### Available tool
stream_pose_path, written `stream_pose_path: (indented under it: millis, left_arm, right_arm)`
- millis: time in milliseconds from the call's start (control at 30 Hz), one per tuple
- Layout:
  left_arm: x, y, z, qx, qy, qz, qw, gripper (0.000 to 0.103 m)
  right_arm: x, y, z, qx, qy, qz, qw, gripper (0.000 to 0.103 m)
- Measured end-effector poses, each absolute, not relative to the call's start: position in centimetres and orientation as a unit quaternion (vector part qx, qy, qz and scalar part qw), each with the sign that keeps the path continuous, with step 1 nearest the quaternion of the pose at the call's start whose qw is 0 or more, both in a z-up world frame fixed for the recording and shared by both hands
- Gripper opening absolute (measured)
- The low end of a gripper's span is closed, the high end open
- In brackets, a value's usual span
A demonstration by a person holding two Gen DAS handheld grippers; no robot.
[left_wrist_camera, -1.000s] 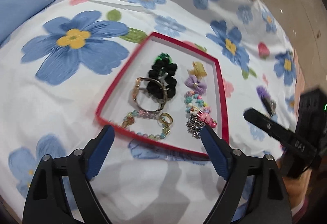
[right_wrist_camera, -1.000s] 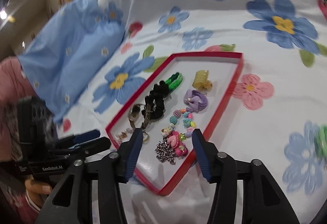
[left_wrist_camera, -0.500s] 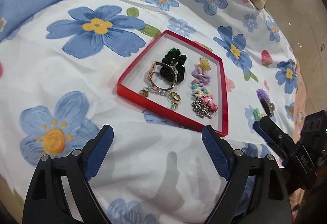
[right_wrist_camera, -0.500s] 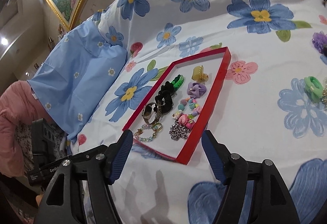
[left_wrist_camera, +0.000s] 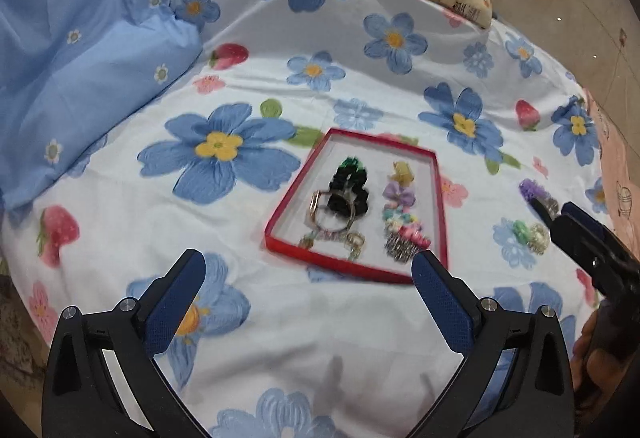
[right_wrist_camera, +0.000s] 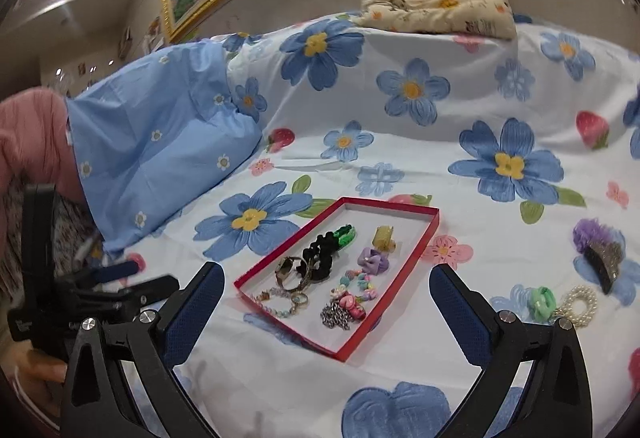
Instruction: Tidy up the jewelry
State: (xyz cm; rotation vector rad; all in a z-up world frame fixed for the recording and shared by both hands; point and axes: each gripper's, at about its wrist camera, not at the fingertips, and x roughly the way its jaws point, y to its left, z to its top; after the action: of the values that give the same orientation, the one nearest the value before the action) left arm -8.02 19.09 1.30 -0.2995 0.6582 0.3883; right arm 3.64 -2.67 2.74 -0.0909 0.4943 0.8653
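The left gripper [left_wrist_camera: 308, 270] is held wide apart and grasps nothing, above the flowered bedsheet [left_wrist_camera: 360, 338]; the right gripper [right_wrist_camera: 326, 280] is likewise spread wide and carries nothing; the red tray [right_wrist_camera: 416, 258] lies on the bed just ahead of both, between their fingertips, and holds a black scrunchie [right_wrist_camera: 320, 252], a watch [right_wrist_camera: 288, 270], a purple bow [right_wrist_camera: 373, 260], a yellow clip [right_wrist_camera: 384, 237] and a metal chain [right_wrist_camera: 335, 315]; outside the tray, to the right of the right gripper, a green clip [right_wrist_camera: 541, 301], a pearl band [right_wrist_camera: 579, 304] and a purple hair clip [right_wrist_camera: 598, 246] are seen on the sheet; a blue pillow [left_wrist_camera: 80, 58] lies far to the left.
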Motion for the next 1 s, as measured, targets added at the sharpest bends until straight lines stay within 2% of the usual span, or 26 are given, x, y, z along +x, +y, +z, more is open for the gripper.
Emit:
stream_pose_path:
  millis: [400, 1000]
  left_arm:
    - [-9.1, 17.8, -1.8, -0.113, 0.337, 0.214, 0.91, 0.103]
    - [-9.6, 15.6, -2.1, -0.073, 0.316, 0.223, 0.919, 0.103]
  right_arm:
    - [2.6, -3.2, -3.0, -0.045, 0.284, 0.397, 0.872, 0.103]
    - [2.7, -4.4, -4.0, -0.04, 0.27, 0.376, 0.885, 0.103]
